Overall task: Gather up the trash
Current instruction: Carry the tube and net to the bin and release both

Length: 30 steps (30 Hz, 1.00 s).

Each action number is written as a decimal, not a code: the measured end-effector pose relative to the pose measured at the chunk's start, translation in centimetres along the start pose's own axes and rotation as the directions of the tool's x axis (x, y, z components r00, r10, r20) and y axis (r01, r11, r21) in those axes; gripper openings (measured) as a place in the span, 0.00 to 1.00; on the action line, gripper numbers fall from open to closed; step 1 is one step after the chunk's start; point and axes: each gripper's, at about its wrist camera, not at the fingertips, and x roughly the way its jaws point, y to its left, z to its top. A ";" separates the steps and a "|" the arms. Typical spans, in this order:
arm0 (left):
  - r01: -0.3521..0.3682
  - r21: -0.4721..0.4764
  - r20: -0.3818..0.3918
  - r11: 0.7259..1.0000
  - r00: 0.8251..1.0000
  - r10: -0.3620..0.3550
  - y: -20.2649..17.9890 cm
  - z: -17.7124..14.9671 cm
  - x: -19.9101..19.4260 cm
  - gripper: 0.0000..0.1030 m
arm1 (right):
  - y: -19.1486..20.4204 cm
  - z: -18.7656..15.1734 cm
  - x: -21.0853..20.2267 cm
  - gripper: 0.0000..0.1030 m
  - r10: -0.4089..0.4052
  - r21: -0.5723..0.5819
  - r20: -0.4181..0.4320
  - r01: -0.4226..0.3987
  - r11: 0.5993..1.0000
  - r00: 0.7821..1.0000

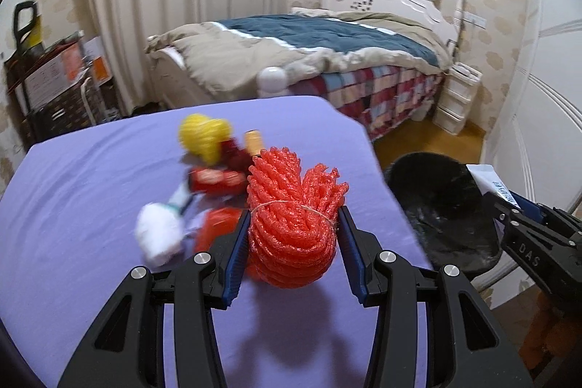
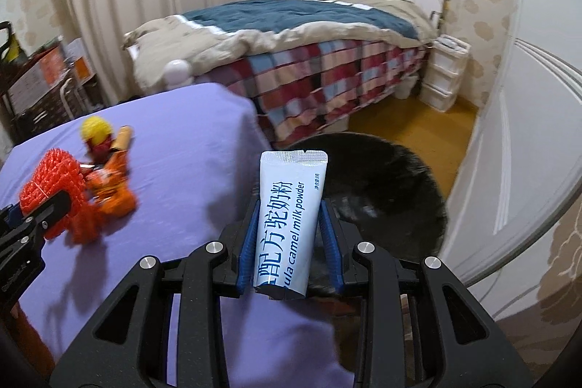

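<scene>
My left gripper is shut on a bundle of orange-red foam netting, tied with string and lifted above the purple table. That bundle also shows at the left of the right wrist view, in the left gripper. My right gripper is shut on a white and blue milk powder sachet, held upright over the table's right edge beside the black trash bin. In the left wrist view the right gripper reaches over the bin with the sachet.
A small pile of trash stays on the table: yellow netting, a red wrapper, a white crumpled piece, an orange wrapper. A bed stands behind, a cluttered shelf at left, a white wardrobe door at right.
</scene>
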 end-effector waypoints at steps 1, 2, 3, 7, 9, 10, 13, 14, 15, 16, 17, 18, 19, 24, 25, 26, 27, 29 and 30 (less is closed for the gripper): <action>0.008 0.009 0.001 1.000 1.000 -0.008 -0.6 0.2 0.3 0.45 | -0.4 0.0 0.2 0.31 -0.007 0.004 0.000 0.007 1.000 1.000; 0.019 0.020 0.002 1.000 1.000 -0.019 -1.5 0.5 0.7 0.45 | -1.0 0.1 0.5 0.31 -0.015 0.012 -0.001 0.015 1.000 1.000; 0.029 0.030 0.005 0.999 1.000 -0.029 -2.2 0.8 0.9 0.45 | -1.3 0.1 0.6 0.31 -0.020 0.016 -0.001 0.020 1.000 1.000; 0.065 0.061 -0.001 0.996 0.998 -0.065 -4.9 1.6 2.5 0.45 | -3.2 0.5 1.6 0.31 -0.050 0.035 -0.002 0.050 0.998 0.999; 0.076 0.074 -0.007 0.994 0.997 -0.075 -6.2 2.1 3.4 0.45 | -4.1 0.8 2.2 0.31 -0.056 0.049 -0.005 0.056 0.997 0.998; 0.079 0.079 -0.011 0.994 0.997 -0.078 -6.6 2.2 3.8 0.45 | -4.3 0.9 2.4 0.31 -0.059 0.051 -0.006 0.059 0.997 0.998; 0.087 0.095 -0.023 0.992 0.996 -0.086 -8.2 2.9 5.1 0.45 | -5.3 1.3 3.2 0.31 -0.073 0.055 -0.007 0.073 0.996 0.997; 0.089 0.101 -0.026 0.991 0.996 -0.086 -8.7 3.1 5.6 0.45 | -5.5 1.5 3.4 0.31 -0.076 0.057 -0.008 0.077 0.995 0.997; 0.089 0.106 -0.029 0.990 0.996 -0.086 -9.1 3.2 6.0 0.45 | -6.0 1.5 3.8 0.31 -0.079 0.064 -0.012 0.079 0.995 0.997; 0.089 0.111 -0.033 0.990 0.996 -0.086 -9.6 3.4 6.6 0.45 | -6.2 1.7 4.0 0.31 -0.079 0.068 -0.015 0.080 0.994 0.997; 0.090 0.113 -0.036 0.990 0.996 -0.086 -9.8 3.5 6.9 0.45 | -6.6 1.7 4.3 0.31 -0.082 0.075 -0.019 0.083 0.994 0.996; 0.091 0.114 -0.042 0.989 0.995 -0.086 -10.2 3.7 7.3 0.45 | -6.9 1.9 4.6 0.31 -0.082 0.079 -0.022 0.084 0.993 0.996; 0.093 0.114 -0.049 0.989 0.995 -0.088 -10.5 3.8 7.7 0.45 | -7.2 2.0 4.9 0.31 -0.084 0.085 -0.025 0.086 0.993 0.996; 0.091 0.126 -0.073 0.988 0.994 -0.083 -11.8 4.1 9.7 0.45 | -8.4 2.5 6.1 0.31 -0.091 0.103 -0.033 0.094 0.990 0.995; 0.090 0.130 -0.075 0.988 0.994 -0.080 -12.0 4.1 9.9 0.45 | -8.6 2.6 6.4 0.31 -0.093 0.106 -0.035 0.096 0.990 0.995; 0.088 0.134 -0.078 0.987 0.994 -0.078 -12.3 4.2 10.2 0.45 | -8.9 2.6 6.6 0.31 -0.094 0.110 -0.038 0.098 0.989 0.995; 0.085 0.137 -0.081 0.987 0.994 -0.074 -12.4 4.2 10.6 0.45 | -9.1 2.6 6.7 0.31 -0.095 0.115 -0.041 0.100 0.988 0.995; 0.083 0.142 -0.087 0.986 0.994 -0.071 -12.7 4.3 11.1 0.45 | -9.4 2.6 7.0 0.31 -0.098 0.123 -0.044 0.103 0.987 0.994; 0.082 0.144 -0.089 0.986 0.994 -0.070 -12.8 4.4 11.3 0.45 | -9.7 2.6 7.1 0.31 -0.099 0.128 -0.046 0.104 0.986 0.994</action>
